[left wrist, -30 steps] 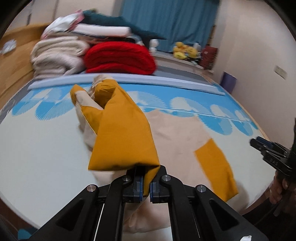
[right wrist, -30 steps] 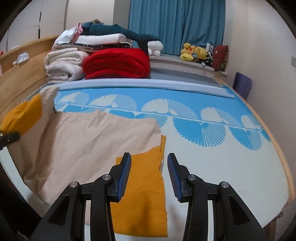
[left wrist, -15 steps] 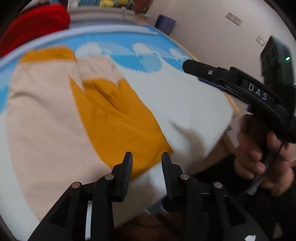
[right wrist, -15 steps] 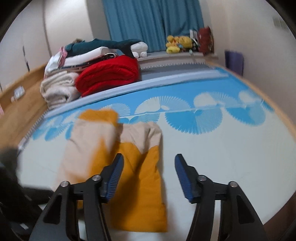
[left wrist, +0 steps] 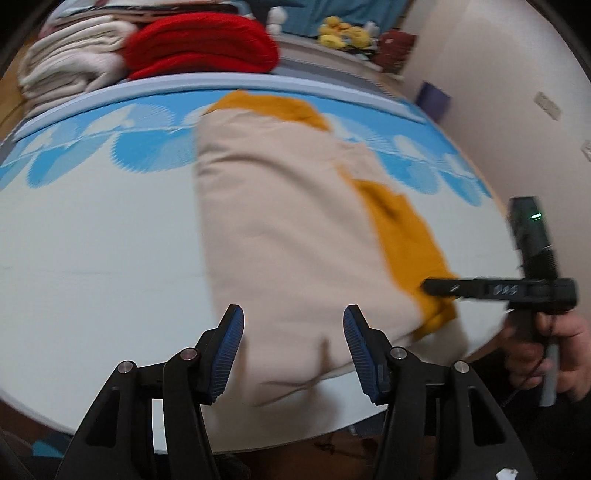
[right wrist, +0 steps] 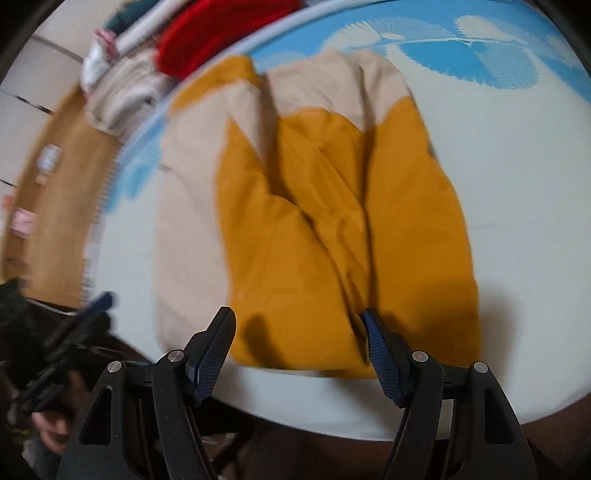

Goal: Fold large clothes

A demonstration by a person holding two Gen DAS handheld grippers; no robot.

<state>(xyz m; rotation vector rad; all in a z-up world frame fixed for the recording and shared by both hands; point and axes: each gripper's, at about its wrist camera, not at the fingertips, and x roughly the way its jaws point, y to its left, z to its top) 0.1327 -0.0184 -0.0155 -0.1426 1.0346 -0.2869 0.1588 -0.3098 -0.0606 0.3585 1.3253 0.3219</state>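
A large beige garment (left wrist: 280, 221) with mustard sleeves (right wrist: 332, 229) lies folded into a long strip on the bed (left wrist: 92, 240). In the right wrist view both mustard sleeves are laid across its near half. My left gripper (left wrist: 293, 354) hovers over the beige near hem. Its jaws are opening and the pads do not press on the cloth. My right gripper (right wrist: 299, 350) hangs above the near edge of the mustard sleeves. Its jaws are closing slightly, still wide apart and gripping nothing. In the left wrist view, the right gripper (left wrist: 428, 286) is held in a hand over the sleeve's corner.
The bed sheet has blue fan prints. Folded blankets are stacked at the far end, a red one (left wrist: 199, 48) beside cream ones (left wrist: 74, 74). Plush toys (left wrist: 343, 35) sit by the curtain. A wooden bed frame (right wrist: 48, 206) runs along the left. The mattress's near edge lies under both grippers.
The left gripper has let go of the mustard sleeve, which now lies on the garment. Both grippers have dropped towards the near hem and tilted down. The right jaws stand wider.
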